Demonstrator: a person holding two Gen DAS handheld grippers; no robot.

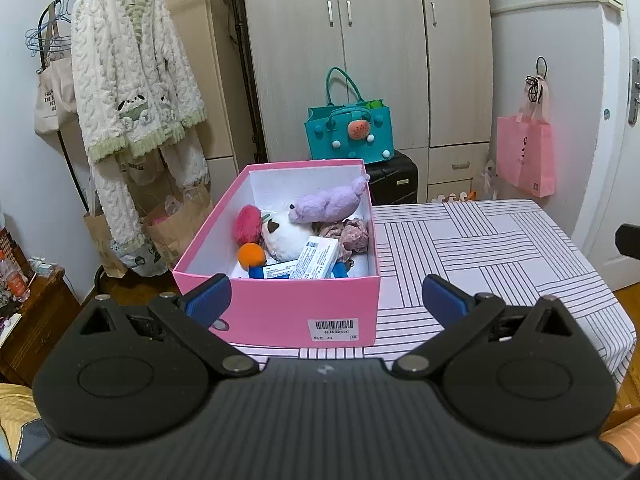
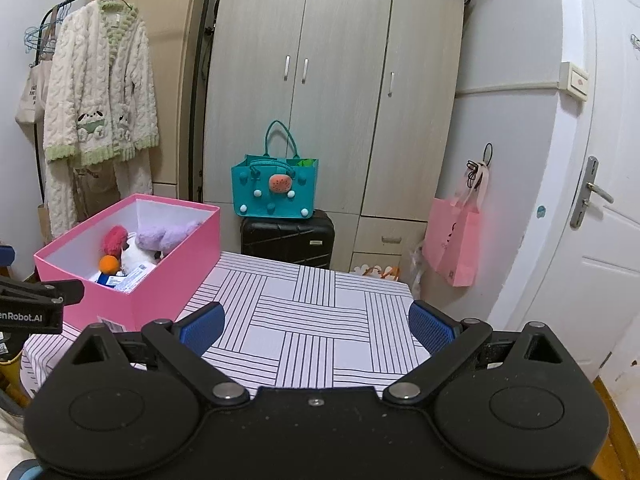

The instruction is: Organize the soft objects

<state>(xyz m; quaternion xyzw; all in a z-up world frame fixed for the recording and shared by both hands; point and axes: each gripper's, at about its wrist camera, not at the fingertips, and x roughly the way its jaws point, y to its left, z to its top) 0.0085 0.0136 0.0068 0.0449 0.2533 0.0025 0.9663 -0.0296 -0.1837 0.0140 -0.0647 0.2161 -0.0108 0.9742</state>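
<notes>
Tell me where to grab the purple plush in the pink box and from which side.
Grip the purple plush across its thick middle, coming from above through the open top of the pink box. It lies on top of the pile, leaning on the far wall, so probably nothing blocks it.

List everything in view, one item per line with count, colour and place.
box: 1, pink, left side of table
table: 1, white cloth with dark stripes
plush toys: several, purple, white, pink, orange, inside box
cartons: a few, white and blue, inside box
robe: 1, cream and green, hanging on rack
tote: 1, teal, on black suitcase
bag: 1, pink, hanging by door
wardrobe: 1, beige, behind table
left gripper: 1, black with blue fingers, open
right gripper: 1, same, open
</notes>
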